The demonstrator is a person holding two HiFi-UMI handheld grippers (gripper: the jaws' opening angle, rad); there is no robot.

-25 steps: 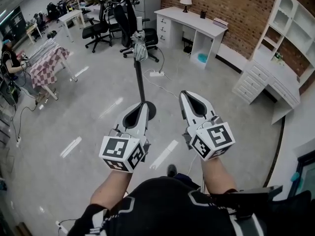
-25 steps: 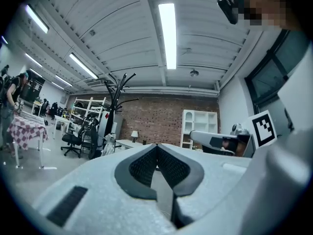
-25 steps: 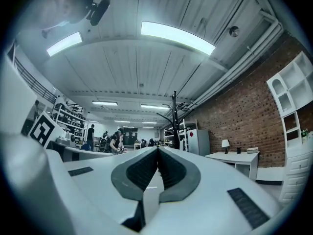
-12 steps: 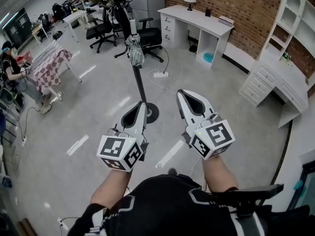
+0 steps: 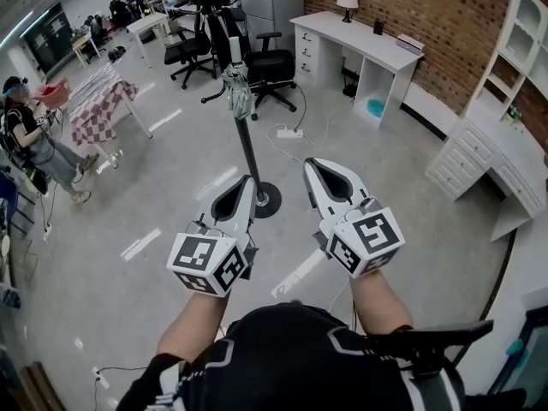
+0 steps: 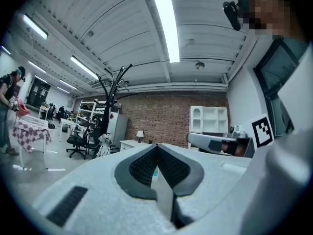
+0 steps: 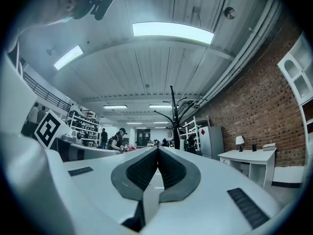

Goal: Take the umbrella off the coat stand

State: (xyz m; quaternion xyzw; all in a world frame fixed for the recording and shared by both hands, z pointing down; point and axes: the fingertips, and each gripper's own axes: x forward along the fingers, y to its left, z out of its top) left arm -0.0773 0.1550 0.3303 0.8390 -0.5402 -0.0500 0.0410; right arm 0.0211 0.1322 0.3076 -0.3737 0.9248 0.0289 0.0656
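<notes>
Umbrella (image 5: 241, 95) hangs beyond left hand-held gripper (image 5: 247, 180) and right hand-held gripper (image 5: 311, 163), both pressed together.

No readable words, brand names or numbers anywhere.
Only signs: black-and-white square code patterns on marker cube (image 5: 205, 264) of left gripper (image 5: 248, 182) and on second marker cube (image 5: 368, 242) of right gripper (image 5: 310, 163). Blocky shapes only, no letters, no digits.
Same kind of pattern visible at edge of each gripper view.
Small red tag (image 7: 202, 131) on grey cabinet (image 7: 213, 143) near brick wall (image 7: 254, 106): too small to read.
</notes>
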